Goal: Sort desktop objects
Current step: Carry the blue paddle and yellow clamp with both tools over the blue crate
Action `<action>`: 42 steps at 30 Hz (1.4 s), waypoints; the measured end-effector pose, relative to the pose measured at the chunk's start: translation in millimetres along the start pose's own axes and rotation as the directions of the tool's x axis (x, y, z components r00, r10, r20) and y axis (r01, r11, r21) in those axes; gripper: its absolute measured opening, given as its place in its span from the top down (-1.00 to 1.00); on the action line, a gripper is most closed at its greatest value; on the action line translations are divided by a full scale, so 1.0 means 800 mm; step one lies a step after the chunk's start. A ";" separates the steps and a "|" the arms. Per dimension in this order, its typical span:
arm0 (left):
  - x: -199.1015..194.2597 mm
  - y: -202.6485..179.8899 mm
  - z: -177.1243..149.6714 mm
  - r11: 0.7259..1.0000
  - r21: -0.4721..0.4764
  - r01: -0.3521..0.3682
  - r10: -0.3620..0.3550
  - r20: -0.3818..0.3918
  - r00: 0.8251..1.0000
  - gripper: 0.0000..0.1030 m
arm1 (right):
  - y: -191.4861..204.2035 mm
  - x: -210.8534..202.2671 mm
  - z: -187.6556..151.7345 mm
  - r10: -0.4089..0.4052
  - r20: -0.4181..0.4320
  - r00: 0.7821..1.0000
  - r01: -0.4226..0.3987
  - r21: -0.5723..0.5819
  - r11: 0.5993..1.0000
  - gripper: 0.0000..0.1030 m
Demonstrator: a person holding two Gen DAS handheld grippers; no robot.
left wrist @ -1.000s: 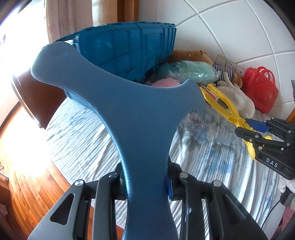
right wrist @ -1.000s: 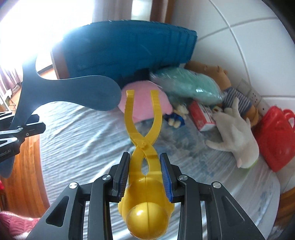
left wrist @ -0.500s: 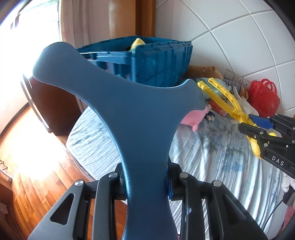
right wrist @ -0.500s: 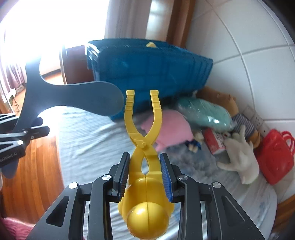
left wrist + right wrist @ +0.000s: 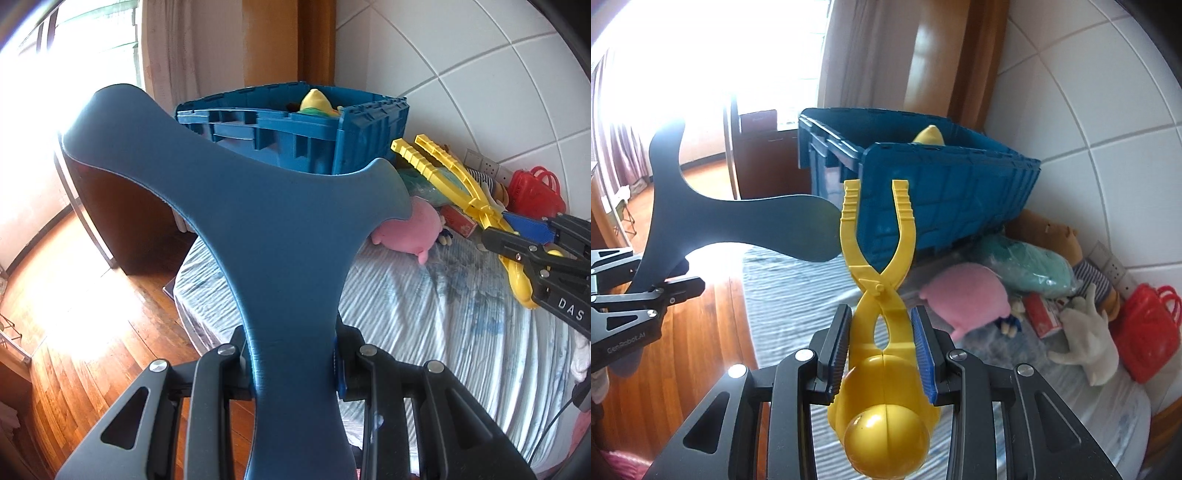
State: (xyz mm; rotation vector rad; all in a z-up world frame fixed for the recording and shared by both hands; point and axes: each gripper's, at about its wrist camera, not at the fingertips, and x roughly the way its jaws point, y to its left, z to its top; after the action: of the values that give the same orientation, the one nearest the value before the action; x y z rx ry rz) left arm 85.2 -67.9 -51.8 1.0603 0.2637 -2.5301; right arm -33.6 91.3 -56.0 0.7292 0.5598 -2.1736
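Observation:
My left gripper (image 5: pixel 295 365) is shut on a flat dark-blue three-armed boomerang (image 5: pixel 266 236), held up over the striped bed; the boomerang (image 5: pixel 713 221) also shows at the left of the right wrist view. My right gripper (image 5: pixel 882 339) is shut on a yellow snowball-maker tongs (image 5: pixel 882 295), its handles pointing up toward the blue crate (image 5: pixel 945 199). The tongs (image 5: pixel 458 188) and right gripper (image 5: pixel 532 243) appear at the right of the left wrist view. The blue crate (image 5: pixel 295 136) stands at the bed's far end, a yellow toy (image 5: pixel 314 101) inside.
A pink plush (image 5: pixel 964 295), teal plush (image 5: pixel 1030 266), brown bear (image 5: pixel 1060 240), white plush (image 5: pixel 1086 343), red-white box (image 5: pixel 1041 314) and red toy basket (image 5: pixel 1148 336) lie along the tiled wall. A dark wooden cabinet (image 5: pixel 122 225) and wood floor (image 5: pixel 85 325) are left of the bed.
Both grippers have risen and drawn back with their objects. The crate now sits lower in view and its open top and yellow toy show.

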 end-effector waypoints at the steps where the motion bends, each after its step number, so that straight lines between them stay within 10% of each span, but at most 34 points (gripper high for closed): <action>1: 0.000 0.005 0.001 1.000 -0.008 -0.001 0.001 0.002 1.000 0.46 | 0.005 0.001 0.004 0.007 0.001 1.000 -0.007 -0.004 1.000 0.37; 23: 0.028 0.047 0.062 0.995 -0.073 -0.063 0.067 0.054 0.996 0.46 | 0.015 0.048 0.097 0.094 0.091 0.991 -0.087 -0.079 0.993 0.37; 42: 0.092 0.154 0.216 0.991 0.121 0.054 -0.072 0.144 0.987 0.46 | 0.069 0.092 0.220 -0.107 0.145 0.984 0.091 0.111 0.990 0.37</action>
State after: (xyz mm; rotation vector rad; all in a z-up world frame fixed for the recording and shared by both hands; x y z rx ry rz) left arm -22.0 -254.6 13.2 0.9126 0.1111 -2.6939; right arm -87.6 -85.2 17.9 0.5954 0.4152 -2.3414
